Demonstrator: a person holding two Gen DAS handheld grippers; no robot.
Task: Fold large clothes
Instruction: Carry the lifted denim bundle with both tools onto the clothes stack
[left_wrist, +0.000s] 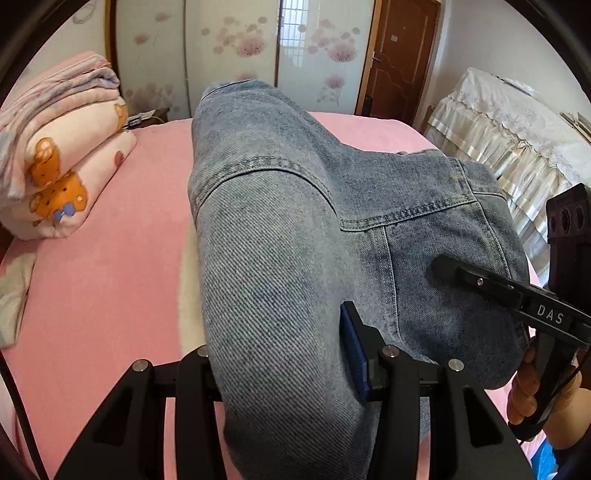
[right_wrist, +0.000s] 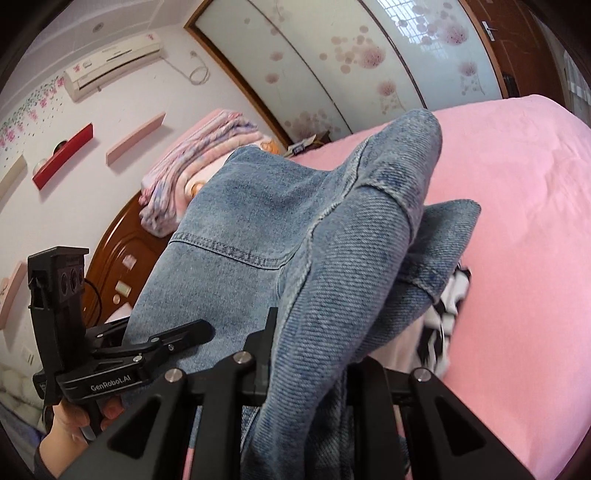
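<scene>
Above the pink bed (left_wrist: 110, 277), a pair of blue jeans (left_wrist: 280, 236) hangs lifted between two handheld grippers. Left gripper (left_wrist: 284, 354) clamps a thick fold of denim; right gripper (right_wrist: 306, 354) pinches another. Folded quilts (left_wrist: 55, 155) sit at the bed's far-left corner.

The denim jacket (left_wrist: 273, 229) is a light, washed blue with visible twill weave and doubled topstitched seams across a yoke panel. It hangs bunched and draped, raised above the pink bed rather than lying flat, its cloth running from the near edge of both views toward the far side. One sleeve (right_wrist: 402, 155) sticks up and away at the far right, its end rounded.
</scene>
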